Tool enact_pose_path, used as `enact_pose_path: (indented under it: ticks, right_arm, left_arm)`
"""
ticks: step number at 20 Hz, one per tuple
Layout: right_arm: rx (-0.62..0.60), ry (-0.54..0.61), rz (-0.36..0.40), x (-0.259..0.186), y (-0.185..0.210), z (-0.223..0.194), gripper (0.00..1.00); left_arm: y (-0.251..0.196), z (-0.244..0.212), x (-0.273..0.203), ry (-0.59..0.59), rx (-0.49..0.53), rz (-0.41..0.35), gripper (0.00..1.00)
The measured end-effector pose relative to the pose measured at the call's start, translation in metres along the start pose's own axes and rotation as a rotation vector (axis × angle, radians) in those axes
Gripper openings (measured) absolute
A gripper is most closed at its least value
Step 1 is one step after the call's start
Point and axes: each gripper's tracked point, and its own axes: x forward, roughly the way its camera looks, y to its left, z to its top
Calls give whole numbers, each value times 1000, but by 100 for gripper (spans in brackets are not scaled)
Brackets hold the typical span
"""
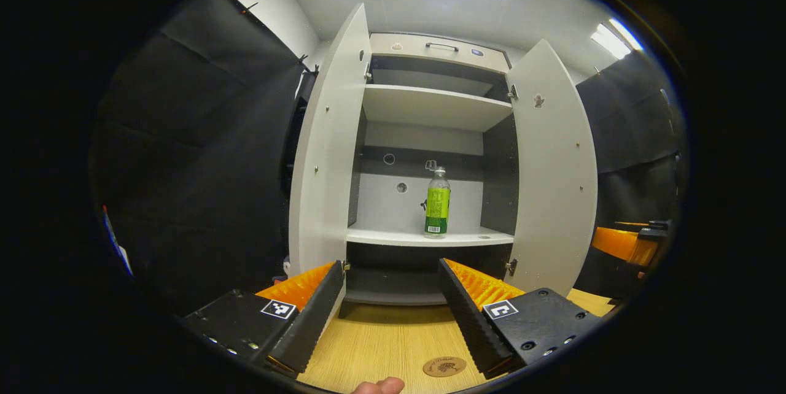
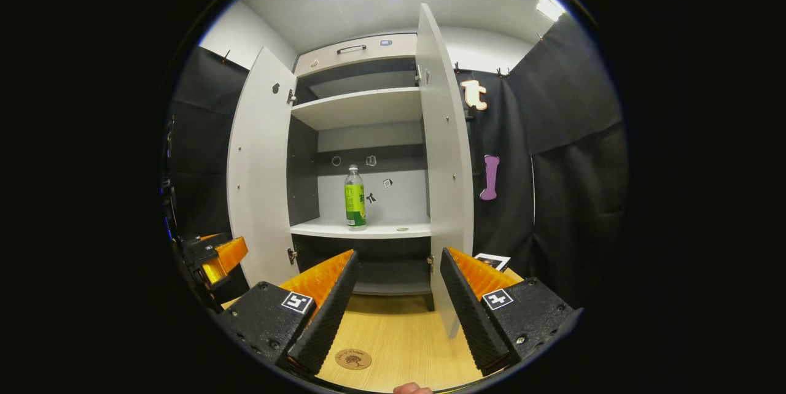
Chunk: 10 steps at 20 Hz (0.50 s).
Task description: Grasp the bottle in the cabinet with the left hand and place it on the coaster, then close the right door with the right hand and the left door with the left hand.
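Tools both hang spread and empty over the surface [image 1: 381, 332], facing the cabinet [image 1: 430, 105]: left tool [image 1: 391, 314], right tool [image 2: 396, 305]. Coaster [image 1: 444, 366] lies near, ready to receive. Bottle [image 1: 437, 202] stands upright on the middle shelf [image 1: 393, 236], doors wide open for reach.
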Motion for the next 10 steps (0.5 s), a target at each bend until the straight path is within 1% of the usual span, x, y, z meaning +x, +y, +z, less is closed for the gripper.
enact_pose_path:
  ticks: [1,2,6,7,8,9,10]
  right_arm:
    - [4,1,1,0,0,0,82]
    - [5,3,1,-1,0,0,82]
    - [9,12,-9,-6,0,-2,83]
    - [11,14,-10,-7,0,-3,83]
    - [12,18,-11,-8,0,-4,83]
    - [13,23,-11,-9,0,-5,82]
    - [16,27,-12,-9,1,-6,82]
  left_arm:
    - [1,2,1,-5,2,1,99]
    - [1,3,1,-9,5,1,95]
    - [0,6,-1,-21,8,-2,95]
    - [-1,7,-2,-22,5,-5,95]
    - [-1,6,-2,-21,2,-6,99]
    - [-1,5,-3,-18,0,-7,95]
    - [0,4,-3,-16,-1,-8,95]
